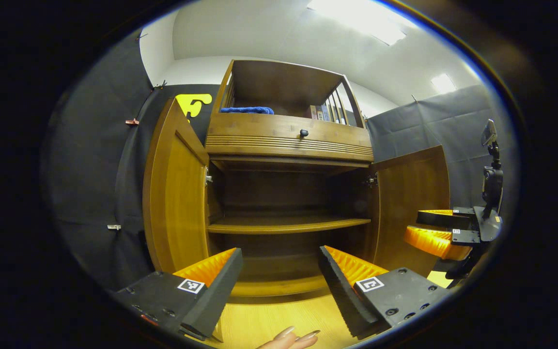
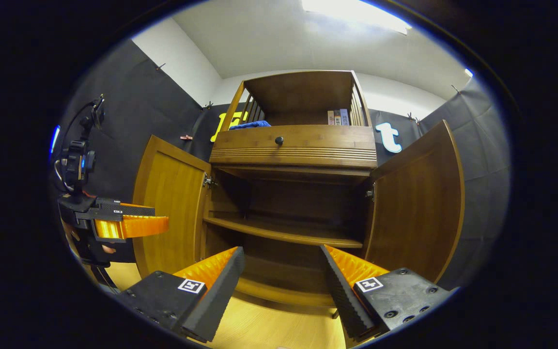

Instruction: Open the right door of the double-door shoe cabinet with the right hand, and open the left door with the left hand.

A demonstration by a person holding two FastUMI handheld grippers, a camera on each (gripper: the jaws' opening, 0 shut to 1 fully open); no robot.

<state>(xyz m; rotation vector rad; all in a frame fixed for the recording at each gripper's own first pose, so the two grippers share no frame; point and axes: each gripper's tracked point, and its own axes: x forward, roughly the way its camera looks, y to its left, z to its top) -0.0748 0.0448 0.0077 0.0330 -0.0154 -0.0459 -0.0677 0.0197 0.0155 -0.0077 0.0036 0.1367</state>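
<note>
The wooden shoe cabinet (image 1: 288,140) (image 2: 293,145) stands ahead with both doors swung wide. Its left door (image 1: 175,194) (image 2: 170,213) and right door (image 1: 410,203) (image 2: 419,203) stand out to either side, baring a dark inside with one shelf (image 1: 286,224) (image 2: 284,232). My left gripper (image 1: 279,271) is open, apart from the cabinet, with nothing between its fingers; it also appears at the left of the right gripper view (image 2: 150,218). My right gripper (image 2: 281,271) is open and holds nothing, and it hangs beside the right door in the left gripper view (image 1: 417,225).
A drawer with a dark knob (image 1: 303,132) (image 2: 279,140) sits above the doors. The open top holds a blue cloth (image 1: 247,110) (image 2: 250,124) and some books (image 2: 338,117). Pale wood floor (image 1: 284,315) lies in front. Fingertips of a hand (image 1: 293,338) show at the bottom.
</note>
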